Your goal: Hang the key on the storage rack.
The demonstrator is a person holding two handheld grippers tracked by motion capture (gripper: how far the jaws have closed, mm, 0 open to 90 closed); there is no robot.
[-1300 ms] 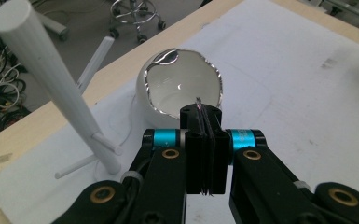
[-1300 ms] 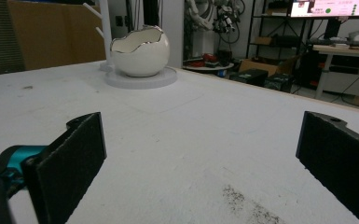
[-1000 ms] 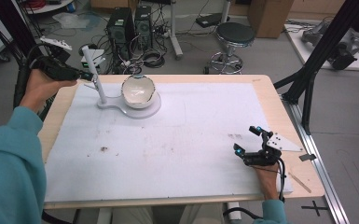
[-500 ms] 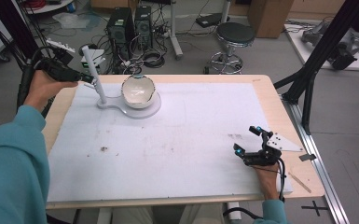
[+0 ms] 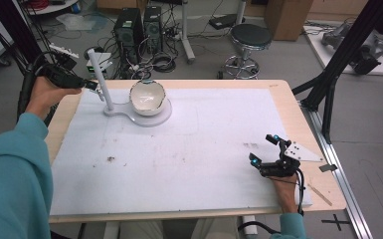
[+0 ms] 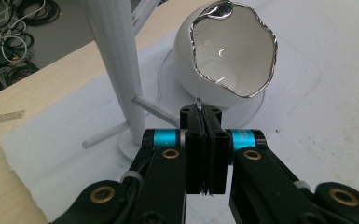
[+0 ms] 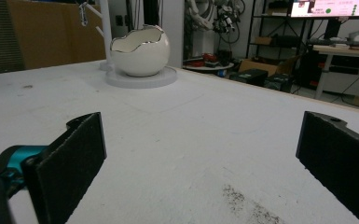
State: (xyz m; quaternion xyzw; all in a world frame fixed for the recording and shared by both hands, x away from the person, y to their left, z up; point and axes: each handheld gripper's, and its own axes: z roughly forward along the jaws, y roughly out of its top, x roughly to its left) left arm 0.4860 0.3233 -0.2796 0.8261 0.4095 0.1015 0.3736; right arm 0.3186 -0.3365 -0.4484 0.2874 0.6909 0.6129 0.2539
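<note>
Left gripper (image 6: 204,140) has its jaws pressed together on a thin metal ring (image 6: 199,103), probably jewellery, right beside the white stand (image 5: 101,79), close to one of its side pegs (image 6: 156,108). The egg-shaped bowl (image 5: 147,97) sits on the stand's base, just past the post. Right gripper (image 5: 266,149) rests well away from the stand, jaws spread, nothing in them. Risk as I see it: that ring is barely pinched, so a nudge against the peg could twist it loose onto the surface (image 5: 204,144).

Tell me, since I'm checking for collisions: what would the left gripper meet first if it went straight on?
Probably the egg-shaped white bowl, dead ahead of the shut left gripper; the white post stands just left of that line.
</note>
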